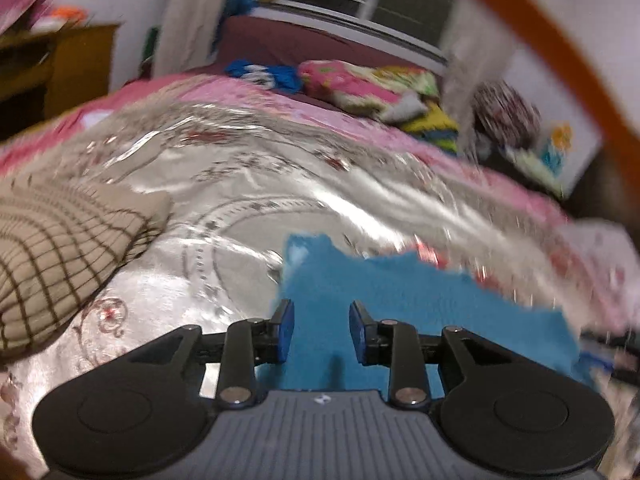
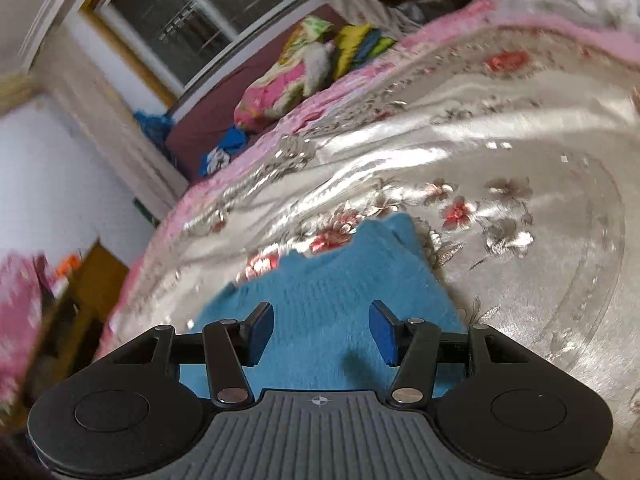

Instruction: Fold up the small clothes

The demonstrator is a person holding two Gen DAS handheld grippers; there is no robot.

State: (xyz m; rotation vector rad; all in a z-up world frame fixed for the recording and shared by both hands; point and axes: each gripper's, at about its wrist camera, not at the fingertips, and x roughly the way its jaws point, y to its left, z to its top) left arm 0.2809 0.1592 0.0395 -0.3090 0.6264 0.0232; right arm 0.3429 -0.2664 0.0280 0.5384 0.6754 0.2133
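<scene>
1. Left wrist view: the left gripper stands with its jaws narrowly parted, blue pads clear of any cloth, nothing held between them. The blue fleece garment lies flat on the shiny floral bedspread, directly under and beyond the fingers. Its long axis runs from about 10 o'clock to 4 o'clock, with a ragged far edge and a small corner poking up toward 11 o'clock.
2. Only this view shows a beige checked folded cloth at 9 o'clock, well apart from the blue garment, and an orange curved bar at 1 o'clock. The picture is motion-blurred.
3. Right wrist view: the right gripper is open at a middling width, its jaws empty above the blue fleece garment. Here the garment reaches from 6 o'clock toward 1 o'clock, ending in a peak near the red embroidered flowers.
4. Only this view shows a window at 11 o'clock with a ceiling light's reflection. Both views show the colourful pillow pile by the maroon headboard.
</scene>
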